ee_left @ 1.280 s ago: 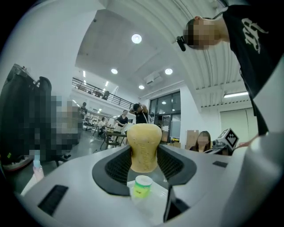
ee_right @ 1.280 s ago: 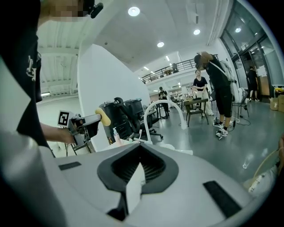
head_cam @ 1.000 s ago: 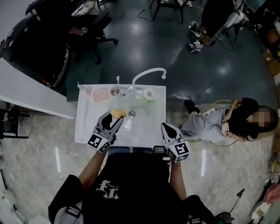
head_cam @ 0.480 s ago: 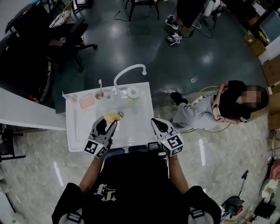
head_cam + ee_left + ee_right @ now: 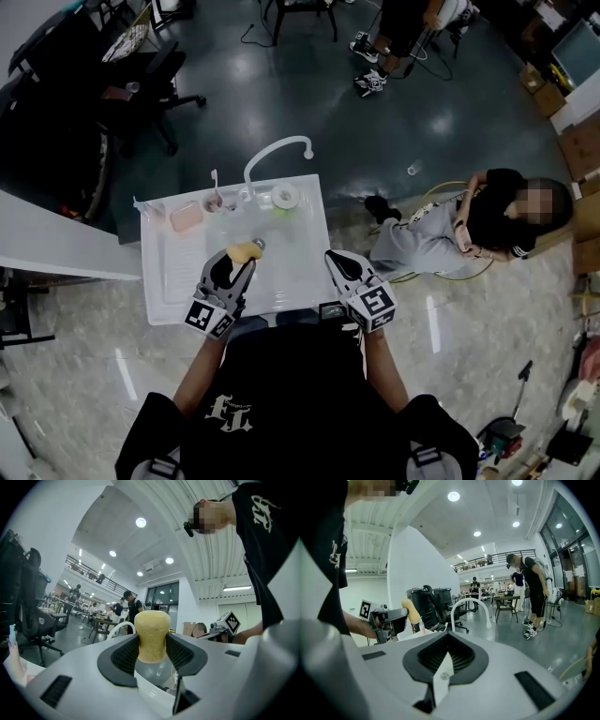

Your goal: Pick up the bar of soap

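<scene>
The bar of soap [image 5: 242, 251] is pale yellow and sits clamped between the jaws of my left gripper [image 5: 232, 265], held over the basin of the white sink unit [image 5: 309, 246]. In the left gripper view the soap [image 5: 151, 634] stands upright between the dark pads, its rounded end sticking out past them. My right gripper [image 5: 337, 262] hovers at the sink's front right edge, shut with nothing in it. The right gripper view shows its own jaws [image 5: 446, 644] closed, and the left gripper [image 5: 386, 619] with the soap [image 5: 409, 611] off to the left.
A white curved faucet [image 5: 274, 150] rises at the sink's back. Along the back rim are a pink soap dish [image 5: 186, 217], a cup with a toothbrush [image 5: 216, 200] and a green-and-white item [image 5: 284, 198]. A person sits on the floor [image 5: 469, 230] to the right. Office chairs [image 5: 141, 94] stand at the far left.
The head view shifted, so the sink sits further left and up in frame. My left gripper keeps its hold on the soap; both grippers stay nearly where they were over the sink.
</scene>
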### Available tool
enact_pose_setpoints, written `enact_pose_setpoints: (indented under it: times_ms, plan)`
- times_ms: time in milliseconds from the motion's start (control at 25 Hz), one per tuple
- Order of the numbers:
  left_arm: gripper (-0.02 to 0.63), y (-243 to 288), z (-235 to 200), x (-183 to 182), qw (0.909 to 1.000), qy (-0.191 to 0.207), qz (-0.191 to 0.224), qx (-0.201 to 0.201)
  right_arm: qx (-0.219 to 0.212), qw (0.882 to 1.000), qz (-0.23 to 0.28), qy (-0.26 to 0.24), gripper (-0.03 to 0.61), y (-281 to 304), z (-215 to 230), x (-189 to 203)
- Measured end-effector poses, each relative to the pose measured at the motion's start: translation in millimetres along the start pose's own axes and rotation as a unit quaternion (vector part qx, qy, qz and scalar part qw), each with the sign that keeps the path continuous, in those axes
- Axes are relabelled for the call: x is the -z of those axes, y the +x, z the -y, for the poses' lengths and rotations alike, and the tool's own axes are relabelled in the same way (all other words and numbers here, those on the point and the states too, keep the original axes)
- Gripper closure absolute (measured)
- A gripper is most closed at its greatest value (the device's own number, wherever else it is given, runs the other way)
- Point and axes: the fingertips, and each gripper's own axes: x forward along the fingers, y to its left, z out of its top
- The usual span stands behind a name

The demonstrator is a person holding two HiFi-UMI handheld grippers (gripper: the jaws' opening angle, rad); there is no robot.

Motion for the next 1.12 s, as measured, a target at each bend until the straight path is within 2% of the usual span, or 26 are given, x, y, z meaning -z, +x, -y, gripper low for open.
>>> enact_pose_setpoints:
  times_ms: [760,1120]
  plan:
    - [0.425,-15.5,1.8,-1.7,1.0,-0.007,0.001,0.003,-0.006,1.0,-0.011,0.0,0.571,-0.8,-17.3,6.7]
    - [0.425,-18.5,-1.7,8.0,0.9999,-0.017,0.0,0.0,0.006,1.0,-0.018,0.004,0.571,-5.9,-13.0,15.4]
